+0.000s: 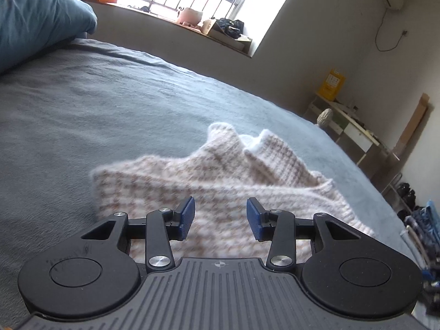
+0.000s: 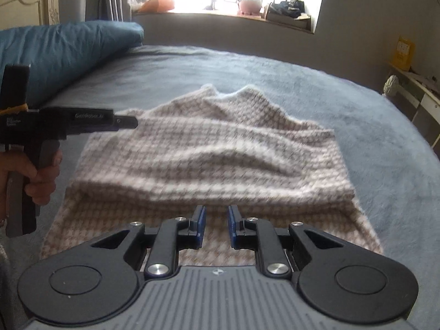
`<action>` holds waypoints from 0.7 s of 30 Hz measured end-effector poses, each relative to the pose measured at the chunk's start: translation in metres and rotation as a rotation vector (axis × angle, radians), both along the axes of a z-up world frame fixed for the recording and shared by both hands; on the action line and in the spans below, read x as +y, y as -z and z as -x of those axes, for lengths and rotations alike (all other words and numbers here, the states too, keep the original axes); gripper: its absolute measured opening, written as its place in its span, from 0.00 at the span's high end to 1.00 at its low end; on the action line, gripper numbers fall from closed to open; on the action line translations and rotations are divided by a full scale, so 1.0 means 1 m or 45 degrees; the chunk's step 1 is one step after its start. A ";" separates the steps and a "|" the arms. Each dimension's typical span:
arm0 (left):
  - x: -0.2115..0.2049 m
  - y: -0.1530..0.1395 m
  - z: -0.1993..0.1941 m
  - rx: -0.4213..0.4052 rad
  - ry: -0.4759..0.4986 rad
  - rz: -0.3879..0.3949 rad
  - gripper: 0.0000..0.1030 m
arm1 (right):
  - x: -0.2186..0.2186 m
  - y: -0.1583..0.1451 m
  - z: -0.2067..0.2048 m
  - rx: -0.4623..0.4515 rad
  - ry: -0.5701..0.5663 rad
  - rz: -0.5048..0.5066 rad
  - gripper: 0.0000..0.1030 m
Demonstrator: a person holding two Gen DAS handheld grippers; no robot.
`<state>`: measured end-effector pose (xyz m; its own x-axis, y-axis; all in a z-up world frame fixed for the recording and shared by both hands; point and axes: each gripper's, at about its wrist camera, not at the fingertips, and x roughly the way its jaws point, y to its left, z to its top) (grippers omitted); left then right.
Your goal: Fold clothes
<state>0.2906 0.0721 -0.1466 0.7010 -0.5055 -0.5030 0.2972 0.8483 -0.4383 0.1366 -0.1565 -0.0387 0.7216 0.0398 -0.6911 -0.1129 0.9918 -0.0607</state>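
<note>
Blue pillow (image 2: 68, 46), windowsill clutter (image 1: 220, 27)

sweater (image 2: 209, 148): fuzzy knit cloth | bedspread (image 2: 275, 71): soft matt fleece

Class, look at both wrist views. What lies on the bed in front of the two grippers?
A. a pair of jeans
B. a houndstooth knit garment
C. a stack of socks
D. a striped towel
B: a beige-and-white houndstooth knit garment lies partly folded on the grey-blue bed cover.
</note>
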 end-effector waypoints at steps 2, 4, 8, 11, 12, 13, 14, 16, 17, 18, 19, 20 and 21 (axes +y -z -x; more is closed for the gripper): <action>-0.009 -0.007 -0.012 0.005 0.010 -0.022 0.60 | -0.024 -0.009 -0.022 -0.064 -0.043 -0.059 0.83; -0.015 -0.015 -0.033 0.036 0.004 -0.015 0.59 | -0.043 -0.013 -0.047 -0.135 -0.122 -0.102 0.83; -0.034 -0.019 -0.092 0.201 0.027 -0.053 0.45 | -0.063 0.000 -0.117 -0.191 -0.287 -0.176 0.83; -0.053 -0.014 -0.132 0.276 0.006 -0.192 0.45 | -0.069 0.022 -0.171 -0.114 -0.352 -0.312 0.83; -0.058 -0.012 -0.143 0.295 -0.014 -0.223 0.45 | -0.067 0.031 -0.187 -0.075 -0.388 -0.335 0.84; -0.061 -0.008 -0.153 0.314 -0.045 -0.229 0.45 | -0.066 0.040 -0.199 -0.064 -0.393 -0.344 0.84; -0.063 -0.004 -0.162 0.331 -0.080 -0.220 0.45 | -0.065 0.048 -0.209 -0.069 -0.395 -0.359 0.84; -0.063 0.004 -0.177 0.370 -0.171 -0.144 0.45 | -0.062 0.064 -0.223 -0.047 -0.420 -0.372 0.84; -0.065 0.009 -0.184 0.393 -0.202 -0.108 0.44 | -0.060 0.073 -0.230 -0.019 -0.422 -0.379 0.84; -0.068 0.014 -0.192 0.418 -0.210 -0.080 0.44 | -0.061 0.083 -0.237 0.027 -0.419 -0.399 0.84; -0.071 0.018 -0.198 0.433 -0.218 -0.071 0.44 | -0.063 0.091 -0.240 0.048 -0.408 -0.420 0.84; -0.075 0.022 -0.202 0.434 -0.226 -0.086 0.44 | -0.066 0.095 -0.240 0.045 -0.401 -0.451 0.85; -0.079 0.025 -0.206 0.431 -0.235 -0.095 0.44 | -0.069 0.098 -0.240 0.043 -0.395 -0.476 0.85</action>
<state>0.4969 -0.0068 -0.1714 0.5648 -0.3398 -0.7520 -0.0138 0.9073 -0.4204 0.3766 -0.2255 -0.1370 0.6137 0.4998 -0.6113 -0.4024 0.8641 0.3024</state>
